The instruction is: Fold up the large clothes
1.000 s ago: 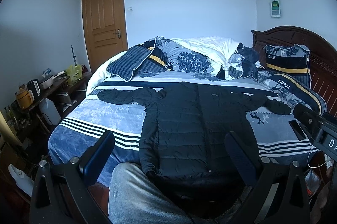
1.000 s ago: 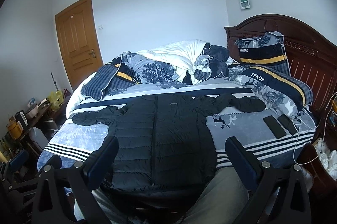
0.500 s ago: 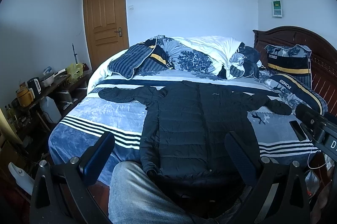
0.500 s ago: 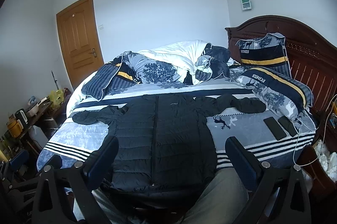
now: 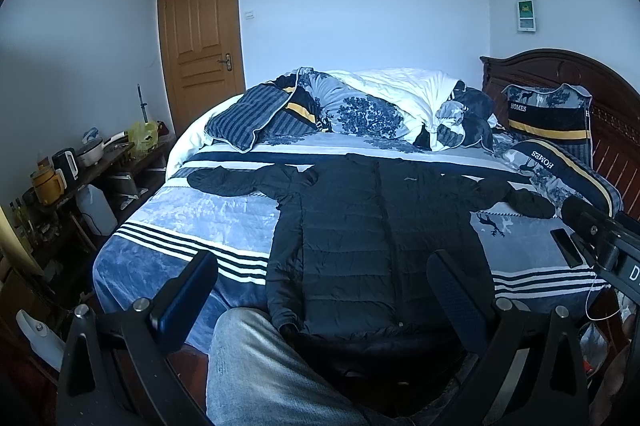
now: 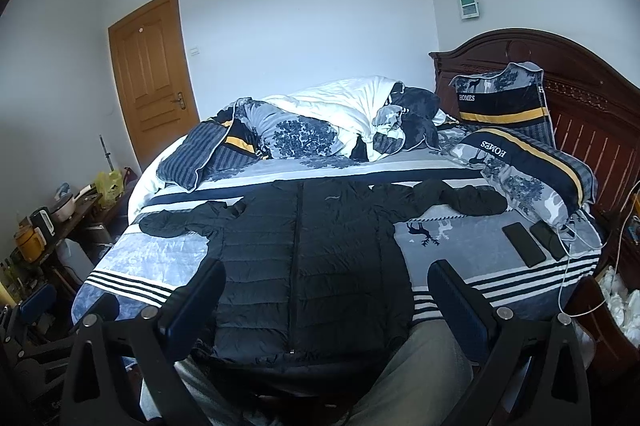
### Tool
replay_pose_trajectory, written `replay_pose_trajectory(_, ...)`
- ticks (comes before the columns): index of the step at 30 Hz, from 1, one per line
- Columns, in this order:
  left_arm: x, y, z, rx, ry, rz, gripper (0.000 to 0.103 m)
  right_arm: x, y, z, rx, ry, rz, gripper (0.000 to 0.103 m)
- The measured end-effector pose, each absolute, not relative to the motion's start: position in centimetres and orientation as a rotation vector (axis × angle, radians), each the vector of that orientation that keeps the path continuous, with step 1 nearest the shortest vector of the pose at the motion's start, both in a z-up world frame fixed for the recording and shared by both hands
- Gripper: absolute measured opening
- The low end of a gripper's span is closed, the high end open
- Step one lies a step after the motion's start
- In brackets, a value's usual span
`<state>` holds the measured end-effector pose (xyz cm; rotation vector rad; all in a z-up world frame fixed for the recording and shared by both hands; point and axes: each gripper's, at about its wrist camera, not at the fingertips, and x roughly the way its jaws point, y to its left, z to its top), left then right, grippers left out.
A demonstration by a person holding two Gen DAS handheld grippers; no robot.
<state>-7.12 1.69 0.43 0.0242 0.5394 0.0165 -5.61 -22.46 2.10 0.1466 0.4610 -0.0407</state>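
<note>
A black quilted puffer jacket [image 5: 376, 242] [image 6: 320, 258] lies flat and zipped on the blue striped bed [image 5: 188, 226] [image 6: 460, 250], sleeves spread to both sides, hem toward me. My left gripper [image 5: 320, 290] hangs open in front of the bed's near edge, above a jeans-clad leg [image 5: 264, 370], touching nothing. My right gripper [image 6: 326, 290] is open too, held short of the jacket's hem with nothing between its fingers. Part of the right gripper's body [image 5: 600, 242] shows at the right edge of the left wrist view.
Crumpled duvet and pillows [image 6: 328, 125] are heaped at the far side, more pillows [image 6: 520, 153] against the wooden headboard [image 6: 580, 97]. Two phones [image 6: 536, 242] with a cable lie at the bed's right. A cluttered side table [image 5: 80, 161] stands left, a shut door [image 5: 200, 37] behind.
Both views have shifted very slightly; the jacket lies as before and both grippers stay open.
</note>
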Motion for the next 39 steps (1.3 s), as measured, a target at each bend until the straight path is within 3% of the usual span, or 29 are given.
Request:
replay_pose_trajectory(10,-2.3,2.0,-2.9,0.011,0.639,0.043,0.103,-3.1,-23.3,-1.3,0.124,0.505,0.053,0.102)
replay_pose_trajectory(23,8.7,-3.4,-4.9,0.100,0.701,0.032,0.103,9.5,-31.2,-5.7,0.306,0.647,0.074,0.102)
replay_pose_trajectory(39,20.9,-11.0,-7.8,0.149,0.754,-0.001,0.103,23.7,-40.6,-8.6,0.451,0.625,0.083,0.102)
